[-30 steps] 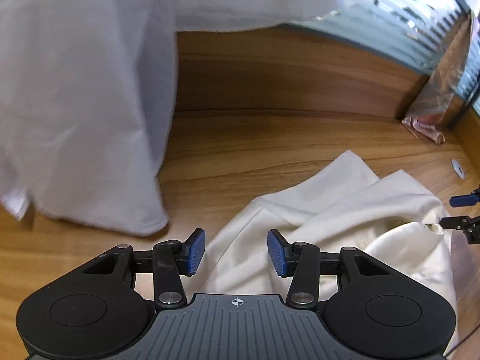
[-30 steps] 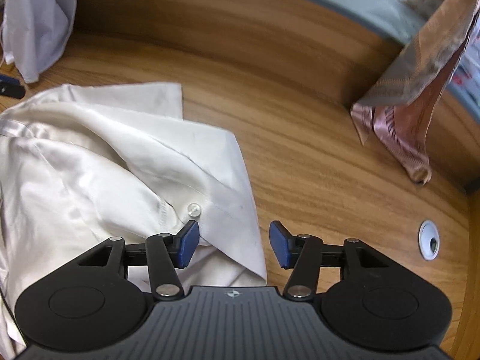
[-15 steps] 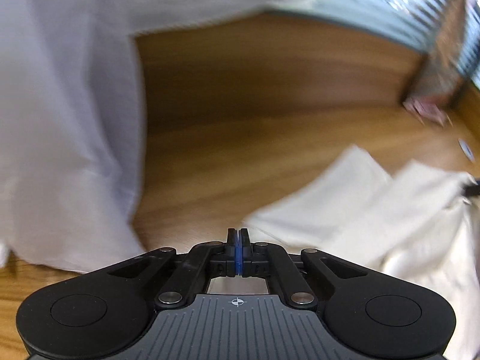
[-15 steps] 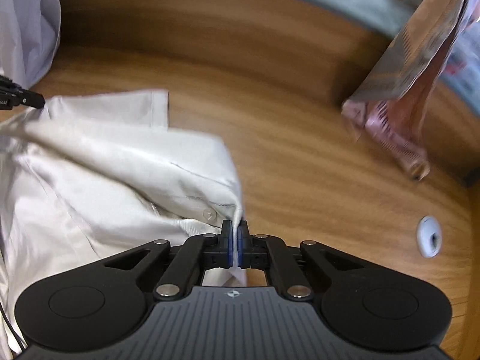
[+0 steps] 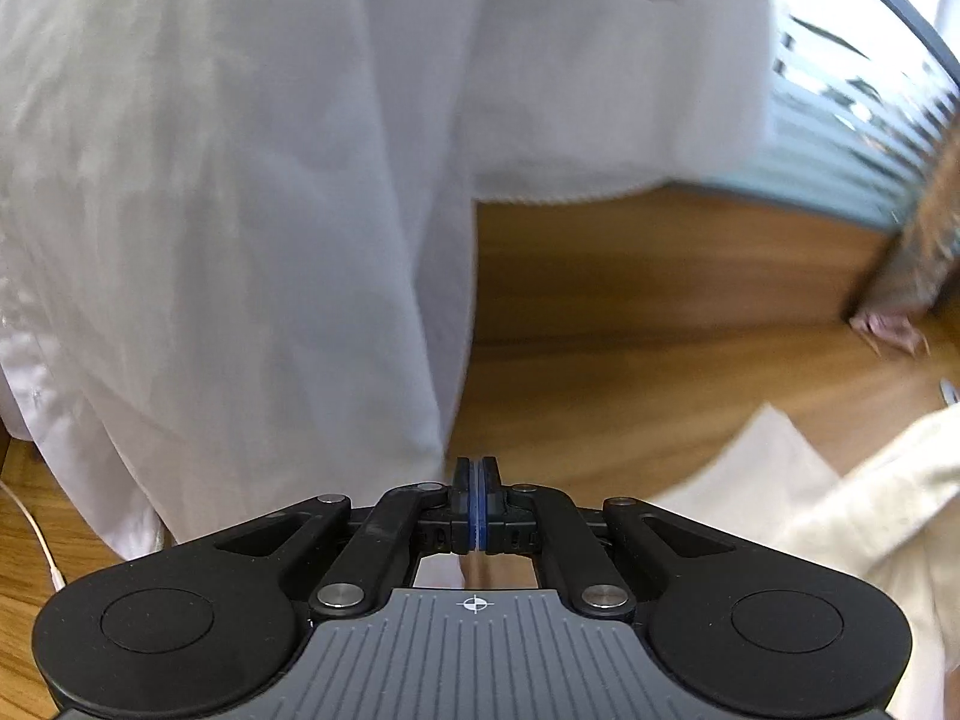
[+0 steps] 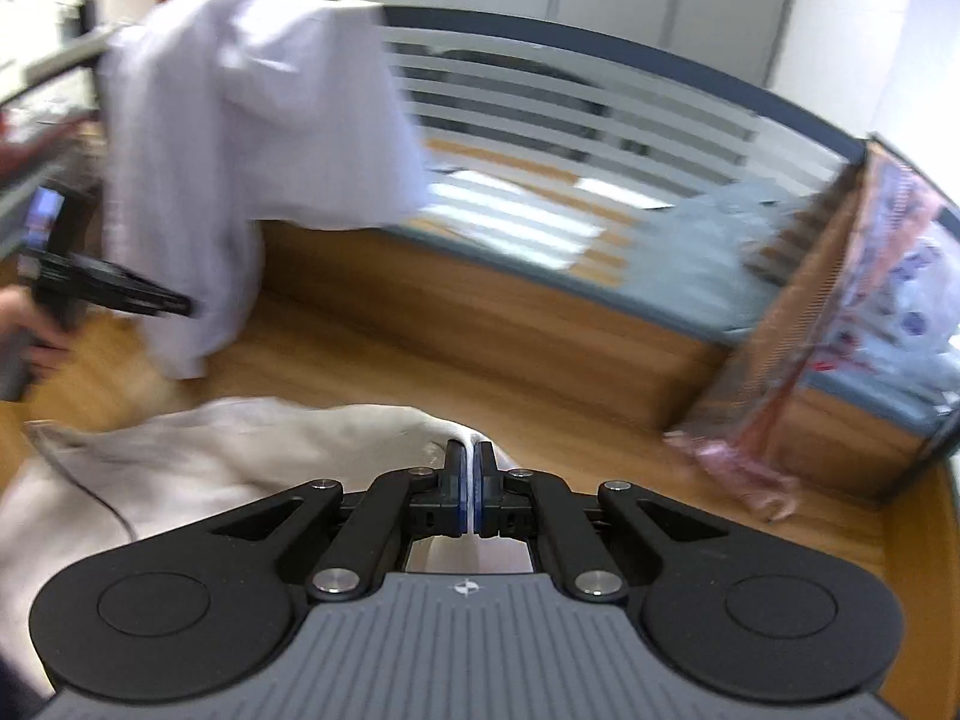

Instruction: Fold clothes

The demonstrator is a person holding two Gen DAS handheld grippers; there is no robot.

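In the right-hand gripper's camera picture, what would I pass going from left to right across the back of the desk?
A hand holding the left gripper → white shirt draped over the slatted partition → patterned pink-brown cloth hanging at the corner.

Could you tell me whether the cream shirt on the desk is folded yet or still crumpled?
Still crumpled. The cream shirt lies bunched in loose, uneven folds on the wooden desk, one edge pinched in the shut right tongs.
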